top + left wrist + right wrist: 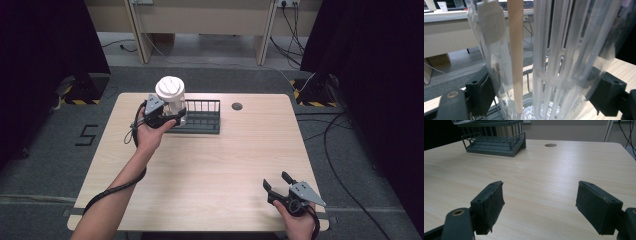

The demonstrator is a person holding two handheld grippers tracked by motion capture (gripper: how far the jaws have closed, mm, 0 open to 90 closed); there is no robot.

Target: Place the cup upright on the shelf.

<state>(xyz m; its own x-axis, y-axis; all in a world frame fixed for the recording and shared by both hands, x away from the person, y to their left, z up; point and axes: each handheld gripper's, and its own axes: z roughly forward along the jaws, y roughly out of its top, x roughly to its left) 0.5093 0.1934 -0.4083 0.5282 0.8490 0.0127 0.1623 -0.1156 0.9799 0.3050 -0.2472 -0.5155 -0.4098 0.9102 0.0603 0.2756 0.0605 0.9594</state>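
Near edge of the table (210, 170): right gripper (280, 185) rests low by the person's right hand, jaws spread wide and empty. In the right gripper view both pads (490, 206) stand well apart with bare wood between them; nothing touches them.

Mid-table, left side: left gripper (167, 119) is clamped on a clear plastic bottle (172, 102) with a white lid. The left gripper view shows the bottle's wall (554, 62) pressed between the two jaws, with a slotted inner tube and a pale stick inside.

Bottle's long axis: upright, lid up, grip taken on the lower body from the near-left side.

Far side: dark wire rack (202, 116) sits just behind and to the right of the bottle; the bottle's base appears at or over the rack's left end, though contact cannot be told.

Judgement: the move turns on bottle versus rack; left hand is the nearer one, right is well apart.
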